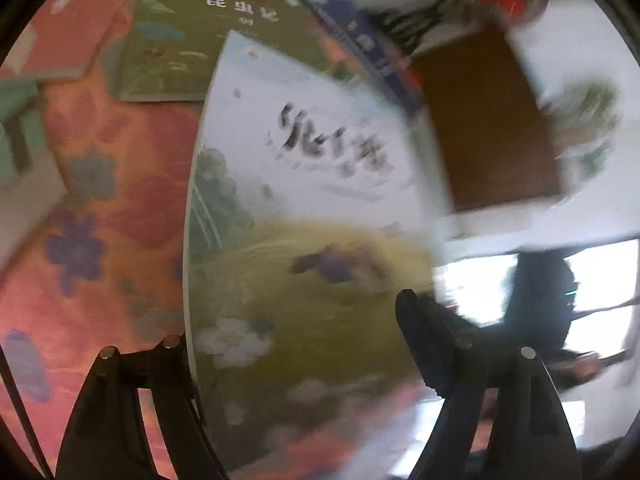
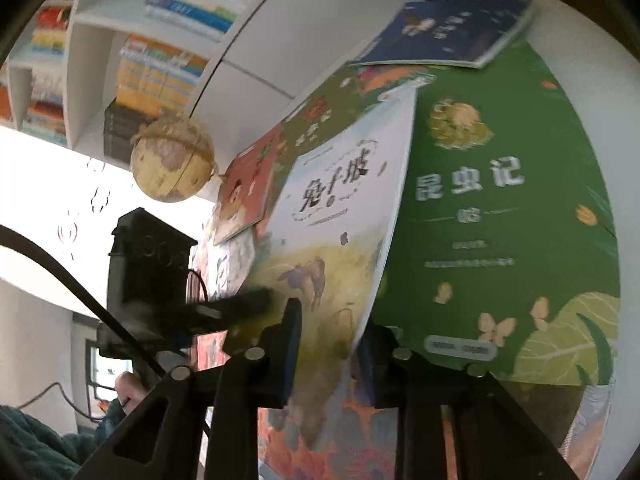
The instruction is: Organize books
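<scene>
White picture book (image 2: 344,216) is pinched at its near edge by my right gripper (image 2: 328,356), lifted over the green book (image 2: 500,208). Left gripper (image 1: 292,344) straddles it, not clamped. Floppy cover could slip.

Motion blur smears the pale book's title (image 1: 332,140) in the left view; its lower edge (image 2: 320,420) disappears behind the right hand-held gripper (image 2: 332,356), contact unreadable.
</scene>
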Demonstrator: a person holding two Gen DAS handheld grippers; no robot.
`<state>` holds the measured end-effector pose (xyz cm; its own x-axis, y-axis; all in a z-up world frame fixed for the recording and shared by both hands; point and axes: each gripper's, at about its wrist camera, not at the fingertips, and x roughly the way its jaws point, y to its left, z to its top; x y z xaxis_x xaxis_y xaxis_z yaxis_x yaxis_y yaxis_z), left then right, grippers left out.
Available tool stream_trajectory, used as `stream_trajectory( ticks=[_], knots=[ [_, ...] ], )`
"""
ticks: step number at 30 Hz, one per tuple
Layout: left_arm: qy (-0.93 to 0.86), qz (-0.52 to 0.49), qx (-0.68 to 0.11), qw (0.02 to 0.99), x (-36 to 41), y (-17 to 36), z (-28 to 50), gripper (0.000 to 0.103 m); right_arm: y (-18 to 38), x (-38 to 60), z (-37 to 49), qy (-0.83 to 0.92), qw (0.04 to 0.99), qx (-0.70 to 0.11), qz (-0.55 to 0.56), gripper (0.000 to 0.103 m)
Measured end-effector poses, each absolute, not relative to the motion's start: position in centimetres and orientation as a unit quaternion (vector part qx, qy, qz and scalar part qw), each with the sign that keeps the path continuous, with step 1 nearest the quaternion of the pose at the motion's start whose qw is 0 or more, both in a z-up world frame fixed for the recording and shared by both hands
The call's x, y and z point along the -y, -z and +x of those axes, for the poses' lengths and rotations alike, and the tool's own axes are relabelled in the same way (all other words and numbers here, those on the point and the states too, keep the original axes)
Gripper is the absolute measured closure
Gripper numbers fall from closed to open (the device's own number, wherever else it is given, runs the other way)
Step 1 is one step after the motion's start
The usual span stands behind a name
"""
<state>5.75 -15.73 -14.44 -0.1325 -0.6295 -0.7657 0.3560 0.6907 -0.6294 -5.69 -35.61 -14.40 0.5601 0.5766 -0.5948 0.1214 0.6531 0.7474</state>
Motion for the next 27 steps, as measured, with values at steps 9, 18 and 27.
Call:
stream_trajectory(
  ticks=[9,18,27],
  knots=[
    [0.392,0.071,-0.578,0.712,18.1,11.6,2.2,0.031,12.8,32.8,-5.2,-0.129,0.823,-0.476,0.281,0.077],
    [0.419,0.062,-0.525,0.738,14.6,7.3,0.5,0.031,9.2,30.9,-7.4,-0.132,0.849,-0.46,0.223,0.077],
    [0.408,0.034,-0.497,0.765,9.7,3.7,-0.5,0.031,5.3,25.6,-7.7,-0.154,0.864,-0.44,0.192,0.077]
  ],
)
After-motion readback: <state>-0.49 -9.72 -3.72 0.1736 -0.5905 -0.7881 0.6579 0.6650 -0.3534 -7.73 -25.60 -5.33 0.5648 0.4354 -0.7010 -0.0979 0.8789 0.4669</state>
